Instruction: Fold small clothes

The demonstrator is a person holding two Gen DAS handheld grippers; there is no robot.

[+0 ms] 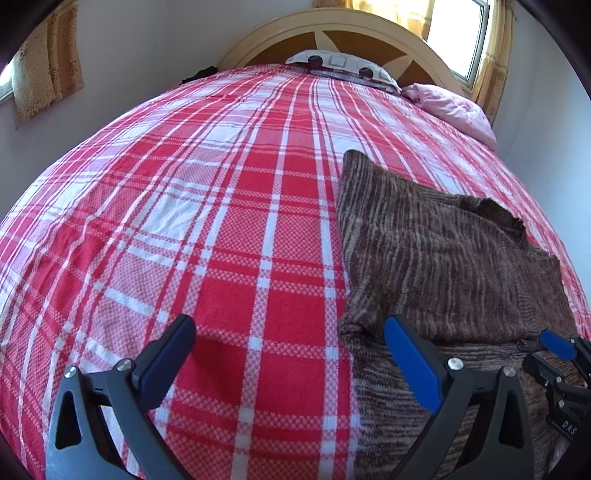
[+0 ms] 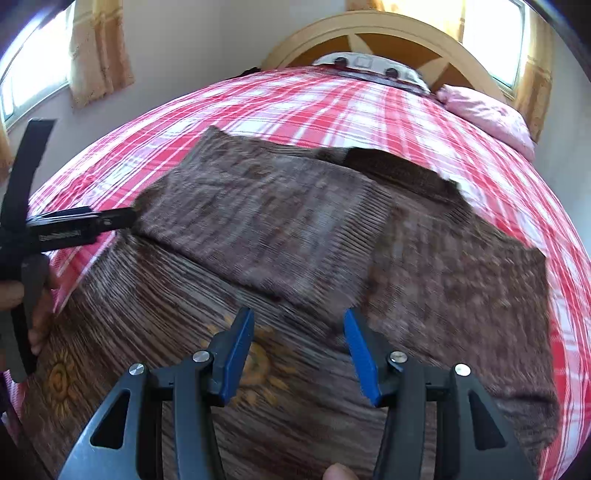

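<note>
A brown striped knit garment (image 2: 280, 229) lies flat on the red plaid bedspread (image 1: 221, 229), with one part folded across its middle and a dark neck edge (image 2: 399, 170) at the far side. Orange sun motifs (image 2: 255, 362) show on its near part. My right gripper (image 2: 298, 321) hovers over the near part, open, with nothing between its blue pads. My left gripper (image 1: 290, 332) stands wide open over the bedspread, its right finger (image 1: 410, 362) above the garment's left edge (image 1: 347, 295). Each view shows the other gripper from the side: the left gripper (image 2: 122, 218) and the right gripper (image 1: 565, 350).
A patterned pillow (image 1: 340, 66) and a pink pillow (image 1: 454, 107) lie at the head of the bed under a curved wooden headboard (image 1: 332, 26). Curtained windows (image 2: 33, 74) flank the bed. A hand (image 2: 37, 314) holds the left gripper's handle.
</note>
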